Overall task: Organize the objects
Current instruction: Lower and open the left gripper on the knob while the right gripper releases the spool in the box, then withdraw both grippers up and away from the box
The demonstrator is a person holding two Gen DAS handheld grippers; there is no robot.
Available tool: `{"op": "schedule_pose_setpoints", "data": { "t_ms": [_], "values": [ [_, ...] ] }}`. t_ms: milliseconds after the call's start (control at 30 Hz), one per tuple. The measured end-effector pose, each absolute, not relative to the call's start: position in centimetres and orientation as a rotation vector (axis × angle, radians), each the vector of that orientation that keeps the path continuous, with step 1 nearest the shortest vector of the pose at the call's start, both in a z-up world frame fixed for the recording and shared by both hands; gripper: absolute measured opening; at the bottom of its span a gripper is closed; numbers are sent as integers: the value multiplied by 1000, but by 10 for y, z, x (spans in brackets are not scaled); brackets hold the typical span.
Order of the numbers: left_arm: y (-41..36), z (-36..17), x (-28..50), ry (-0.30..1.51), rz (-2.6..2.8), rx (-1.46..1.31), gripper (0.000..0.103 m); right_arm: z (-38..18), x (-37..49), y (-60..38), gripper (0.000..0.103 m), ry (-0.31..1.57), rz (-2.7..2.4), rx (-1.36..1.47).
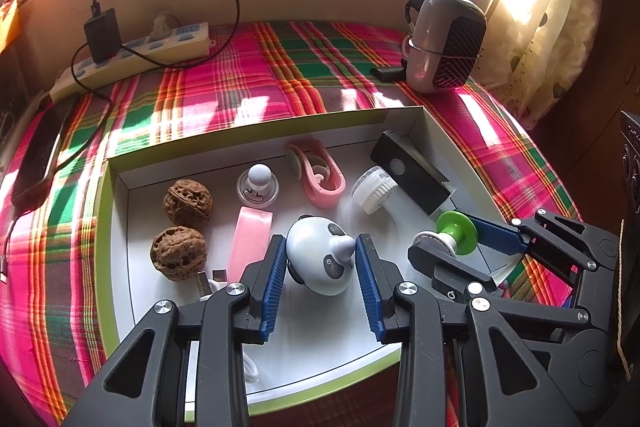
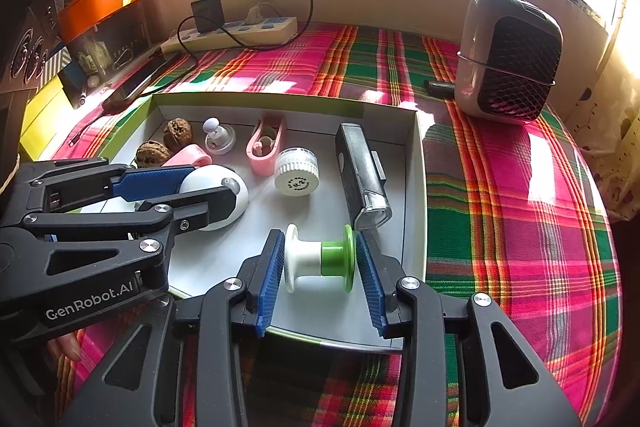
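Observation:
A shallow white box [image 1: 120, 227] with a green rim lies on the plaid cloth and holds several small items. My left gripper [image 1: 321, 259] is shut on a white panda toy [image 1: 316, 251]; it also shows in the right wrist view [image 2: 218, 193]. My right gripper [image 2: 320, 257] is shut on a white-and-green spool [image 2: 320, 257], low over the box's near right corner; the spool also shows in the left wrist view [image 1: 456, 233]. Two walnuts [image 1: 187, 203], a pink clip [image 1: 320, 173], a white round cap [image 1: 374, 189] and a black bar-shaped device [image 1: 412, 175] lie in the box.
A power strip [image 1: 152, 49] with a black charger and cable sits at the back left. A small heater [image 1: 444, 41] stands at the back right. A phone [image 1: 38, 155] lies at the left edge. The plaid cloth [image 2: 520, 207] lies right of the box.

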State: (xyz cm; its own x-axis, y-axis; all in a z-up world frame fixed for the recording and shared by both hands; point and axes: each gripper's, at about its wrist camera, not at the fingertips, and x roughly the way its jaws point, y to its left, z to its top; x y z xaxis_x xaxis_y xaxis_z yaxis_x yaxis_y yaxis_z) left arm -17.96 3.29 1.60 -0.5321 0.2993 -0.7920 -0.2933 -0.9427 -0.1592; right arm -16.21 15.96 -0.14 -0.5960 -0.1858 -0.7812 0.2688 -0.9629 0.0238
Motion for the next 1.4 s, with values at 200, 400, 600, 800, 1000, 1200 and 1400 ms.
{"op": "schedule_pose_setpoints", "data": {
  "t_ms": [200, 400, 600, 800, 1000, 1200, 1400],
  "values": [
    [30, 20, -174, -17, 2501, -1281, 34, 0, -160, 160, 41, 138, -2603, 1259],
    [29, 24, -167, -18, 2514, -1270, 34, 2, -156, 160, 41, 128, -2617, 1261],
    [28, 28, -158, -6, 2533, -1260, 34, 5, -150, 161, 41, 110, -2629, 1251],
    [23, 34, -146, -12, 2566, -1242, 34, 10, -142, 158, 41, 94, -2641, 1234],
    [18, 39, -132, -6, 2605, -1228, 34, 15, -133, 155, 41, 84, -2657, 1211],
    [13, 42, -118, 0, 2629, -1217, 34, 19, -122, 155, 41, 72, -2670, 1194],
    [8, 44, -105, -6, 2656, -1209, 34, 21, -112, 156, 41, 57, -2679, 1178]
  ]
}}
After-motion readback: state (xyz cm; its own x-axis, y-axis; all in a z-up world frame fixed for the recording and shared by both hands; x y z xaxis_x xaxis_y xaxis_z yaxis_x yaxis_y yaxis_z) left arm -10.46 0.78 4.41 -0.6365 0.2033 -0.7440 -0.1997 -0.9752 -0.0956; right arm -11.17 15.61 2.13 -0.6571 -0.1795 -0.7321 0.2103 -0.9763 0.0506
